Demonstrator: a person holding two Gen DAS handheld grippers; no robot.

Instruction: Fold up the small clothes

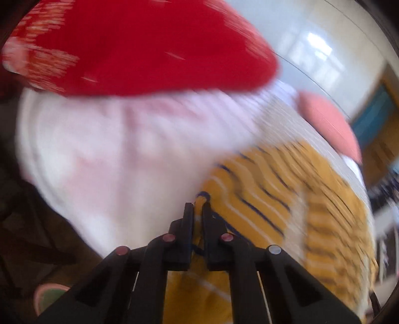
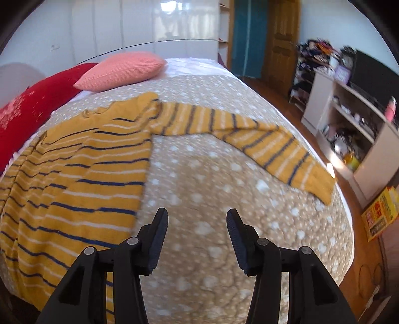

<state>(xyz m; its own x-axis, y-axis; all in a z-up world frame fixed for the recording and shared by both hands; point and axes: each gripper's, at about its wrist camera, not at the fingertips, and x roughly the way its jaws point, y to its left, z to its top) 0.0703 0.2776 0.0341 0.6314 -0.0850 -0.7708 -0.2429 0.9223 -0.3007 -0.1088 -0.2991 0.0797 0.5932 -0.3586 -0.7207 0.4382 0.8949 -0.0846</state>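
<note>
Striped yellow sweater (image 2: 82,174) lies spread on the dotted beige blanket (image 2: 212,174), one sleeve (image 2: 249,139) stretched out below the pink pillow (image 2: 122,71); my left gripper (image 1: 198,206) is pressed together, pinching a fold of that sweater; my right gripper (image 2: 197,225) hangs spread over bare blanket beside its hem, gripping nothing.

Daylight fills both views; a window glares off the glossy wardrobe (image 2: 184,20) far beyond the fingers. The left wrist view smears heavily ahead of its fingertips; the right is sharper, blurring rightward. Fisheye bending darkens all edges
</note>
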